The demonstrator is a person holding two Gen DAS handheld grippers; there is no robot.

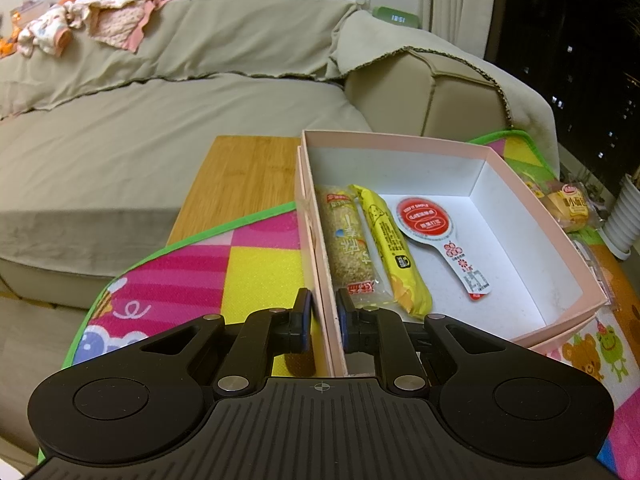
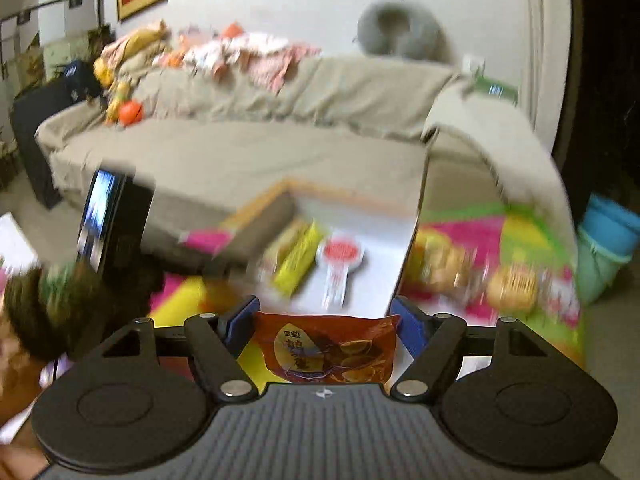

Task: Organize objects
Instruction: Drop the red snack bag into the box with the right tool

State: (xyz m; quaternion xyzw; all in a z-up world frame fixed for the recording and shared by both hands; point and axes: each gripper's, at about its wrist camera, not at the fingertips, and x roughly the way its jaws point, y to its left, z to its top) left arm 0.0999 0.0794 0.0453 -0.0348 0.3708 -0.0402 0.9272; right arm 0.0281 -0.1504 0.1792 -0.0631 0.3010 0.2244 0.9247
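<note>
My left gripper (image 1: 324, 322) is clenched on the near left wall of the pink box (image 1: 532, 204), one pad outside and one inside the wall. The box sits on the colourful play mat (image 1: 240, 264) beside a wooden table (image 1: 244, 176) and the beige sofa (image 1: 160, 112). Inside it, along the left wall, lie a sesame bar packet (image 1: 350, 244) and a yellow snack stick (image 1: 390, 248) side by side, with a red-and-white spoon-shaped packet (image 1: 436, 232) just to their right. My right gripper (image 2: 324, 324) grasps a reddish-orange snack bag (image 2: 326, 348) between its blue pads, held near the box's front edge; that view is blurred. More wrapped snacks (image 2: 508, 284) lie on the mat right of the box.
</note>
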